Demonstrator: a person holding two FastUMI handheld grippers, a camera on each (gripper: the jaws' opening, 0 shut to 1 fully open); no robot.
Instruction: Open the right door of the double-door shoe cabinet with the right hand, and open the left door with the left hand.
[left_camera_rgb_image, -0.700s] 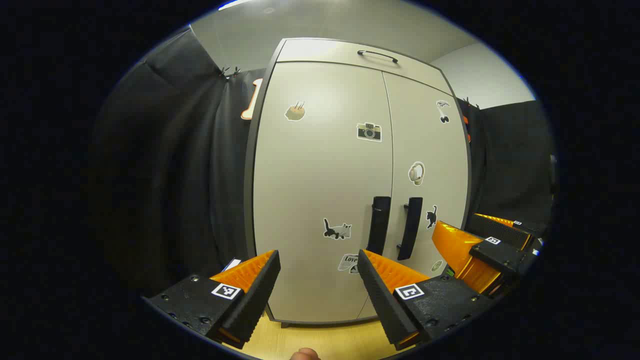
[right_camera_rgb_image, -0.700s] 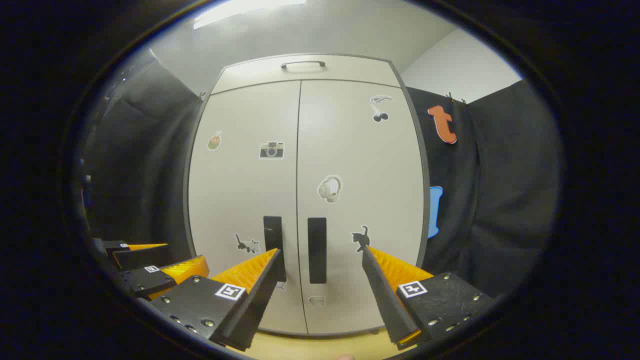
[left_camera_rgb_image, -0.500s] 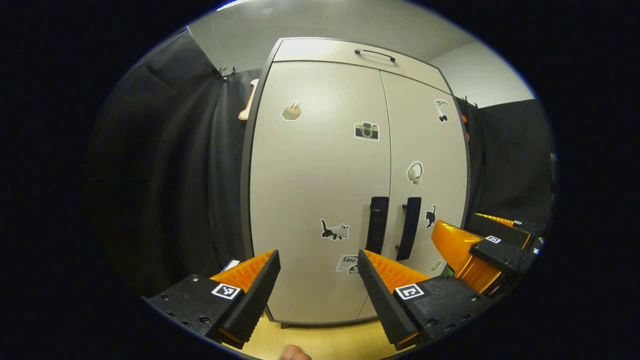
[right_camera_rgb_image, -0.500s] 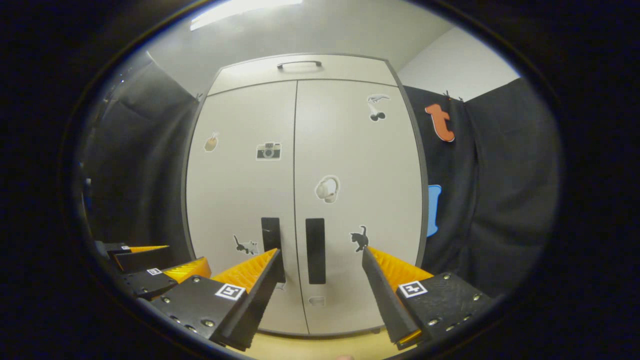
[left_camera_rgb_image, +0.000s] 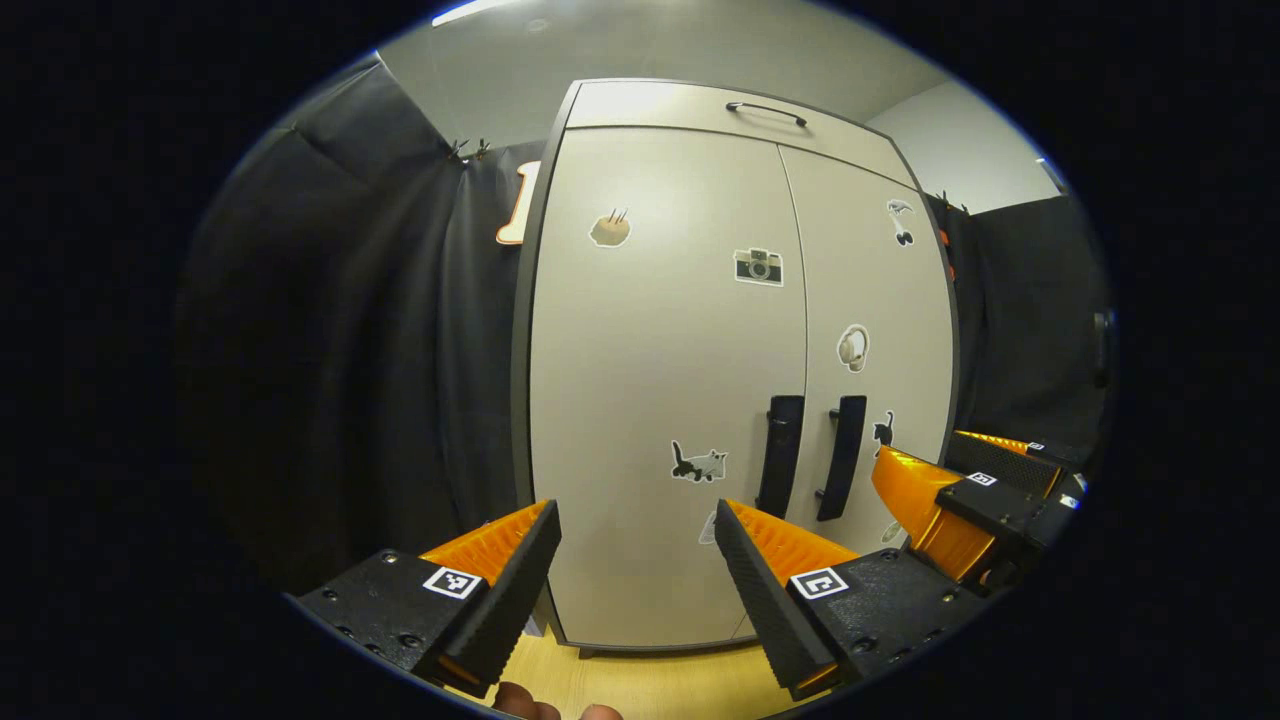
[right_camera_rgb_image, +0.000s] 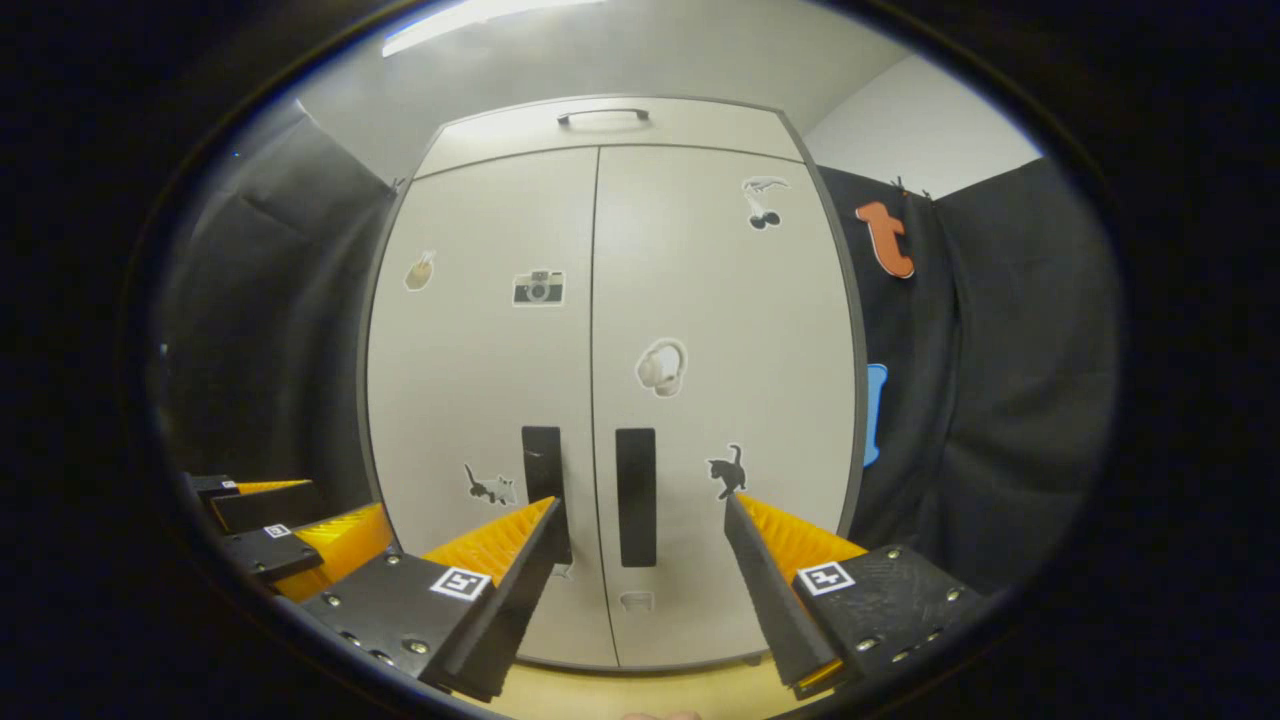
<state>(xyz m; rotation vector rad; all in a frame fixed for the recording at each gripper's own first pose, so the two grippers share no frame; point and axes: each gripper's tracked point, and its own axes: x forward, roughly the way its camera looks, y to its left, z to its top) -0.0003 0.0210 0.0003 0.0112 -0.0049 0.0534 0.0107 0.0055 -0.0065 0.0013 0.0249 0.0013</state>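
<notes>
The shoe cabinet stands shut ahead on the wooden floor, its right handle and left handle flanking the centre seam. These stiff bars look like the firmest hold; hinged panels should swing lightly. The right gripper and left gripper are both spread wide, holding nothing.

From my station, the left gripper view looks forward from left of centre, slightly angled, at the shoe cabinet; I see its own fingers spread at the bottom, and the right gripper at lower right. The right gripper view faces the shoe cabinet nearly square-on, with the left gripper at lower left. Both views stand off from the cabinet. Both share the two closed doors, the paired handles and the stickers.
</notes>
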